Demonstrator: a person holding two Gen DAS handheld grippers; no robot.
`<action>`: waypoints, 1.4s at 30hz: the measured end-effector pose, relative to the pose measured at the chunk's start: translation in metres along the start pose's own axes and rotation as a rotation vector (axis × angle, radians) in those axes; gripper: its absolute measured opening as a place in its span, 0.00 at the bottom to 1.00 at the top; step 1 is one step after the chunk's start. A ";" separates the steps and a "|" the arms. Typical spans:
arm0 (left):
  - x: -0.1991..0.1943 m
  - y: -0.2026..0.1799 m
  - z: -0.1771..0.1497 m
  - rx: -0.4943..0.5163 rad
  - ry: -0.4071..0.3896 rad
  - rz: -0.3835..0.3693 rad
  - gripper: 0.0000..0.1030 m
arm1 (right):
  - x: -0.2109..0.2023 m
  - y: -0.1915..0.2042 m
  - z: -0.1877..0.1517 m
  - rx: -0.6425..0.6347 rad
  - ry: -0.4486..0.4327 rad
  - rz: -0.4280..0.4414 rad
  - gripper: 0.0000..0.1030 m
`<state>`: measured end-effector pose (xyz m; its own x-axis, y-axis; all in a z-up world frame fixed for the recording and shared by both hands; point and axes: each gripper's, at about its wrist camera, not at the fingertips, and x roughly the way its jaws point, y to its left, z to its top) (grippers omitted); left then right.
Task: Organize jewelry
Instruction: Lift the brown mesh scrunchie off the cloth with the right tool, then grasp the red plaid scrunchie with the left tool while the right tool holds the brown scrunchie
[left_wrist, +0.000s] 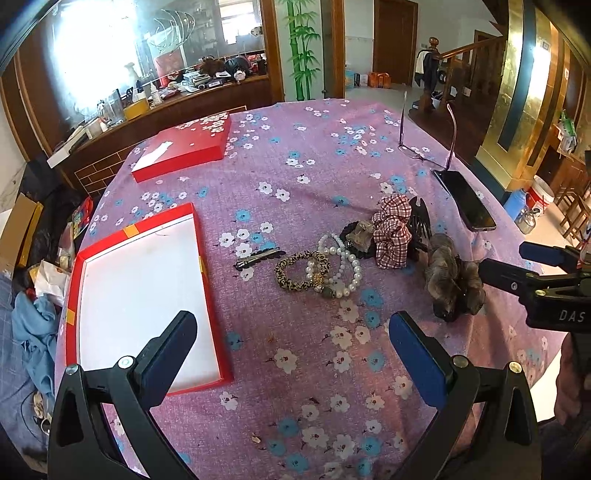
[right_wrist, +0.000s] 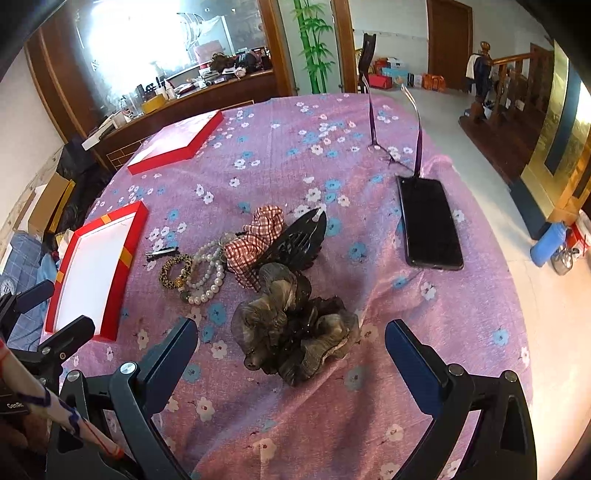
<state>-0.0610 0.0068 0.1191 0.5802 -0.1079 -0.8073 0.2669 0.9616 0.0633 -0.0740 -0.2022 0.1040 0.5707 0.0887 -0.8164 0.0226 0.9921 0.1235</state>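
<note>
An open red box (left_wrist: 146, 306) with a white inside lies at the left, also in the right wrist view (right_wrist: 94, 273). A pile of accessories lies mid-table: a leopard bracelet (left_wrist: 301, 273), pearl bracelets (left_wrist: 345, 264), a black hair clip (left_wrist: 260, 257), a checked scrunchie (left_wrist: 392, 230), a black claw clip (right_wrist: 299, 240) and a brown gauze scrunchie (right_wrist: 295, 332). My left gripper (left_wrist: 293, 330) is open and empty, just short of the bracelets. My right gripper (right_wrist: 291, 339) is open, its fingers on either side of the brown scrunchie (left_wrist: 452, 282).
The red box lid (left_wrist: 184, 147) lies at the far left. A black phone (right_wrist: 430, 221) and glasses (right_wrist: 391, 147) lie at the right. The round table carries a pink flowered cloth (left_wrist: 295, 177). Its edge drops off at the right.
</note>
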 end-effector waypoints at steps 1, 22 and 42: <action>0.001 0.000 0.000 0.001 0.003 0.000 1.00 | 0.002 0.000 -0.001 0.000 0.007 0.000 0.99; 0.033 -0.002 0.026 -0.048 0.089 -0.133 1.00 | 0.054 0.000 0.008 -0.041 0.096 0.014 0.99; 0.112 -0.085 0.077 0.110 0.206 -0.339 0.49 | 0.032 -0.050 -0.003 0.141 0.079 0.104 0.20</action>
<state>0.0400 -0.1063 0.0686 0.2818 -0.3506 -0.8931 0.5038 0.8463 -0.1733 -0.0591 -0.2487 0.0699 0.5101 0.2026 -0.8359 0.0849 0.9553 0.2833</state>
